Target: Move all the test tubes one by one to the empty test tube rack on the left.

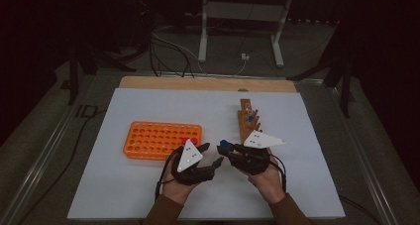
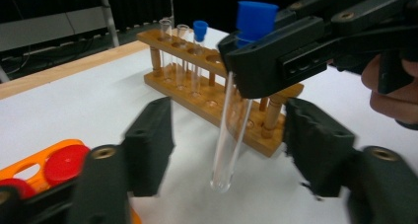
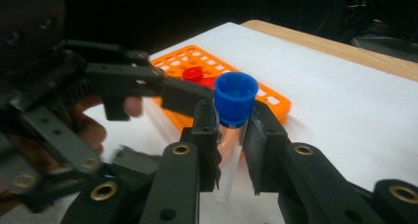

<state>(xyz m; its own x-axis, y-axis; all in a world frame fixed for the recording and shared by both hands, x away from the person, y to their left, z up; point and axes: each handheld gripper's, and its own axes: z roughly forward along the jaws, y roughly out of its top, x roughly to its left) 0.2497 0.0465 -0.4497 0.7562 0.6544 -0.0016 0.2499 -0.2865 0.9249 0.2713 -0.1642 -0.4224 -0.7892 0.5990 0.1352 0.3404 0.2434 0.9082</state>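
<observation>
Right claw (image 3: pixel 230 145) clenched on blue-capped tube (image 2: pixel 231 130), upright above table (image 1: pixel 148 185). Left claw (image 2: pixel 229 140) unclenched, jaws flanking tube, not touching. Handover half done; placing in orange rack (image 1: pixel 148 140) left.

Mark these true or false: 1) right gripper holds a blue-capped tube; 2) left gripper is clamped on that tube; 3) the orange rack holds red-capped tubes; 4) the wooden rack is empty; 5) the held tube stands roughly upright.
1) True. The right gripper is shut on the blue-capped tube, gripping just below the cap.
2) False. The left gripper has the tube's lower end between its jaws, but both pads stand clear of the glass.
3) True. The orange rack holds red caps at its near right end.
4) False. The wooden rack holds clear tubes, one with a blue cap.
5) True. It hangs nearly vertical, cap up.
</observation>
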